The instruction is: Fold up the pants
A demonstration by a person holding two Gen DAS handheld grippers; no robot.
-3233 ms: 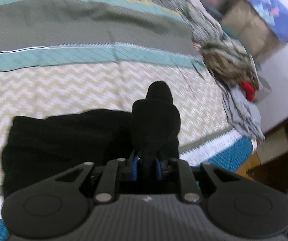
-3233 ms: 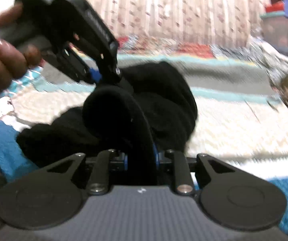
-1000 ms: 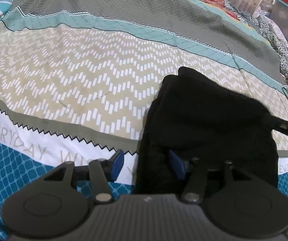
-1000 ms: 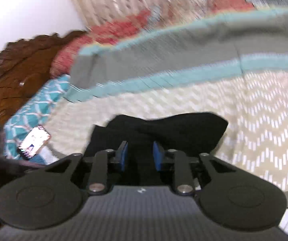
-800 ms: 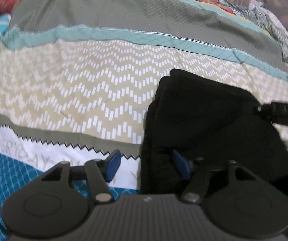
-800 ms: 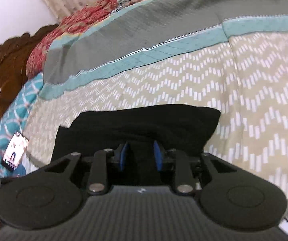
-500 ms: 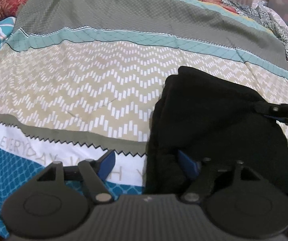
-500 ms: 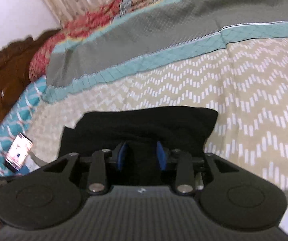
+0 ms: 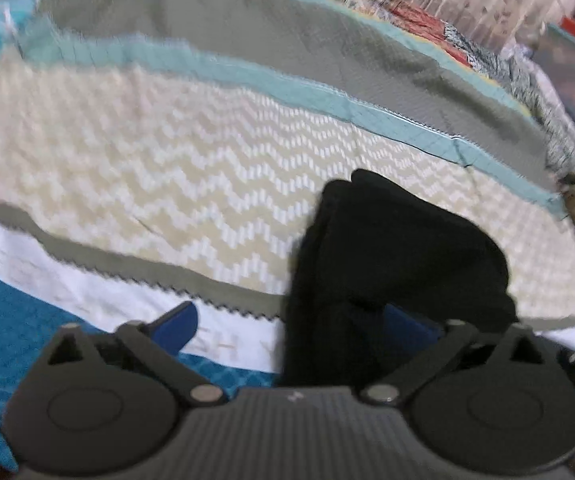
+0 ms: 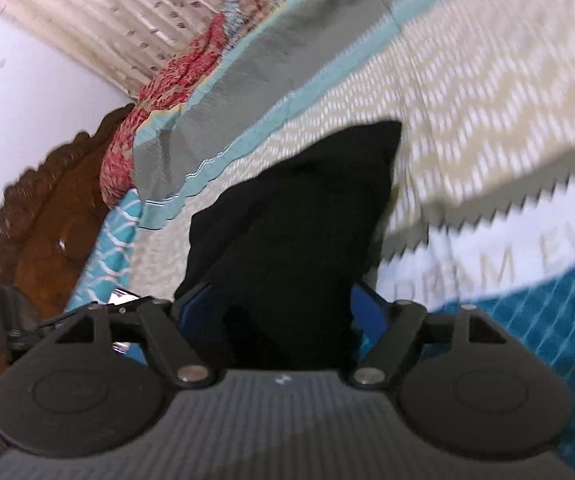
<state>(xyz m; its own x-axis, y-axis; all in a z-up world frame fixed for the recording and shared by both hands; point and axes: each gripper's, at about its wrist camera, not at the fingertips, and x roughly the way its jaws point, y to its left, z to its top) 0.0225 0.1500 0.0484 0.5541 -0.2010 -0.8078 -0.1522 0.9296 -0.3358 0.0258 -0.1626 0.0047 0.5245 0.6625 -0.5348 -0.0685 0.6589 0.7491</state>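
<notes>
- The black pants (image 9: 391,256) lie folded in a bundle on the bed (image 9: 191,184), over its zigzag cover.
- Left tongs (image 9: 291,326) gape wide, their right blade against the bundle's near edge.
- Right tongs (image 10: 277,308) gape around it.

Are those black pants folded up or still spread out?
Folded: the black pants lie as a compact, layered bundle on the bedspread, with no legs trailing out.
</notes>
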